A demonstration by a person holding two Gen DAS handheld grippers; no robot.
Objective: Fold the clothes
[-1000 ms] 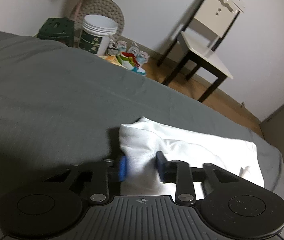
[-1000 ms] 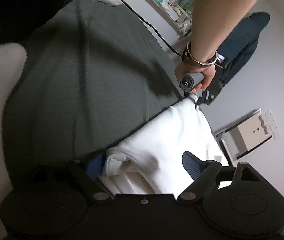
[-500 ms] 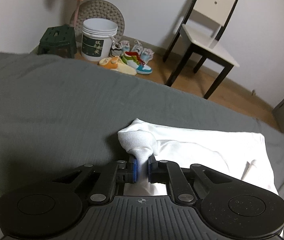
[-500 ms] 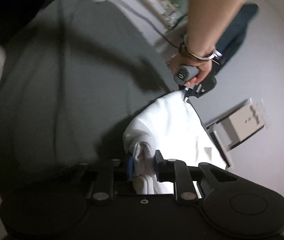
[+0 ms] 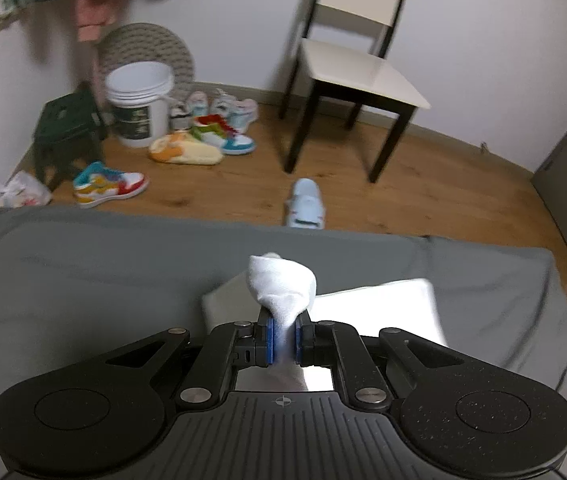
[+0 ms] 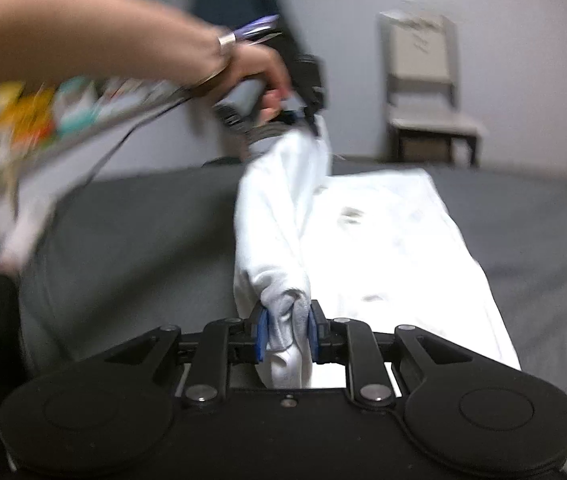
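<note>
On the grey bed (image 5: 83, 280) the white garment (image 6: 395, 240) lies lengthways, its flat part reaching toward the far edge nearest the chair (image 5: 355, 72). Along its left-hand long edge the cloth is raised off the bed and strung between the two tools.

The left gripper (image 5: 282, 338) has its jaws pressed close on a bunched knob of white fabric at one end of that edge; in the right wrist view the same tool shows, blurred, in the person's hand (image 6: 259, 76) near the far edge of the bed. The right gripper (image 6: 285, 338) pinches a thicker wad at the near end, jaws a little wider round it.

The cloth looks soft, light and limp: it sags between the two holds and crumples inside the jaws, so it should neither slip nor tear easily. It will not keep a straight line unless both ends are kept taut. Corner holds like these suit it best, for carrying the raised edge across the flat part.
</note>
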